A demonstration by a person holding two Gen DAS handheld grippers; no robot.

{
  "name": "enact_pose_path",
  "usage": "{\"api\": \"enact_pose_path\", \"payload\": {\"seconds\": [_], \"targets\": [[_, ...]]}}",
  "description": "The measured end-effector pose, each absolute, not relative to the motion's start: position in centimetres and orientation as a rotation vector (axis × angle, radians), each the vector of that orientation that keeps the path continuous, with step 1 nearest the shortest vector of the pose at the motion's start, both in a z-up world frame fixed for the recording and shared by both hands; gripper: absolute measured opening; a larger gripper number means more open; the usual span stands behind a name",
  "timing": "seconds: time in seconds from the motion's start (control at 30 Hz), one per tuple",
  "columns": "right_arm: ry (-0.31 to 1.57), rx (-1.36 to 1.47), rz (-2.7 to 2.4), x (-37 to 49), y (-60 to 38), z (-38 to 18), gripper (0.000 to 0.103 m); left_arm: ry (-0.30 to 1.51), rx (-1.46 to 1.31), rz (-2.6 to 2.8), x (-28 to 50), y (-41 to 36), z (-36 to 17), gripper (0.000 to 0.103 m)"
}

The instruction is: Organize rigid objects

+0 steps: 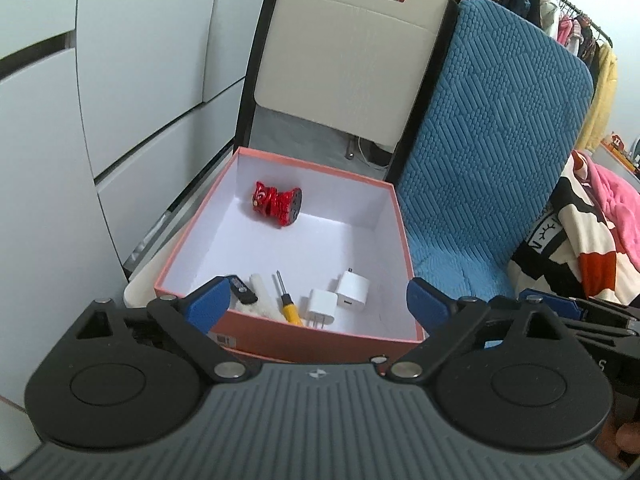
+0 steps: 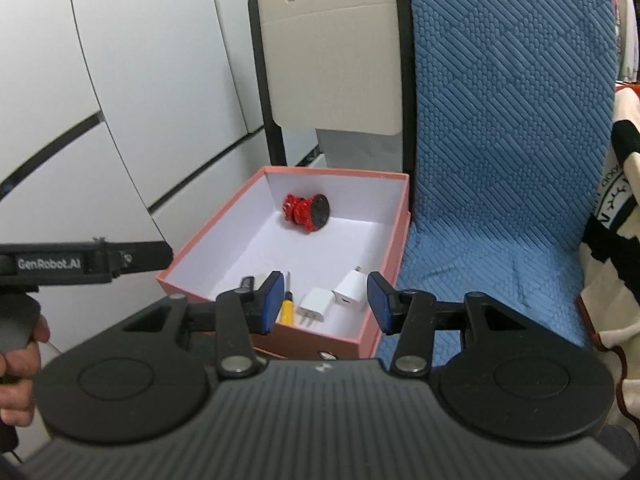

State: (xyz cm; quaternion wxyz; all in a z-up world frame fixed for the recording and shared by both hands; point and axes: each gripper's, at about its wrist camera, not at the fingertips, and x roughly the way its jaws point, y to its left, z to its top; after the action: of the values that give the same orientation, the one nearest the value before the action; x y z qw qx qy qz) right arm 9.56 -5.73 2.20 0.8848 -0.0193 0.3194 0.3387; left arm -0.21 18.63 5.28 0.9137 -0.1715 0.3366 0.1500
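Both grippers tilt down toward the pink cardboard box (image 1: 280,340) — the left gripper (image 1: 316,304) gapes wide, the right gripper (image 2: 326,302) sits half open, both empty. The shiny red figurine (image 1: 277,203) lies inside.

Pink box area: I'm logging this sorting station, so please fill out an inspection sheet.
Surface: pink box on a pale chair seat.
Job's things: red figurine on its side at the far end; two white chargers, yellow screwdriver, black USB stick near the front wall.
Clutter: white fluffy item.
Grippers: left gripper and right gripper open, empty.
Cables: one behind the chair.
Surroundings: blue cushion, white cabinets.
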Motion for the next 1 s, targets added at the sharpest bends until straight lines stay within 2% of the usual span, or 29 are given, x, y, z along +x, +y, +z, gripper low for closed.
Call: {"api": "enact_pose_path", "payload": {"seconds": [0.03,0.07,0.1,0.17,1.0], "targets": [[0.667,-0.045,0.703,9.5,-5.9,2.0,0.052,0.696,-0.355,0.307,-0.3,18.5,5.2,0.099],[0.671,-0.049,0.701,9.5,-6.0,1.9,0.059,0.699,-0.355,0.304,-0.4,18.4,5.1,0.1],[0.674,-0.055,0.703,9.4,-6.3,1.7,0.073,0.703,-0.353,0.305,-0.4,18.2,4.9,0.1],[0.665,-0.058,0.695,9.2,-6.5,1.6,0.089,0.712,-0.35,0.305,-0.5,18.0,4.6,0.1],[0.649,-0.056,0.658,8.6,-8.8,0.4,0.089,0.712,-0.353,0.283,-1.7,15.6,3.5,0.1]]}}
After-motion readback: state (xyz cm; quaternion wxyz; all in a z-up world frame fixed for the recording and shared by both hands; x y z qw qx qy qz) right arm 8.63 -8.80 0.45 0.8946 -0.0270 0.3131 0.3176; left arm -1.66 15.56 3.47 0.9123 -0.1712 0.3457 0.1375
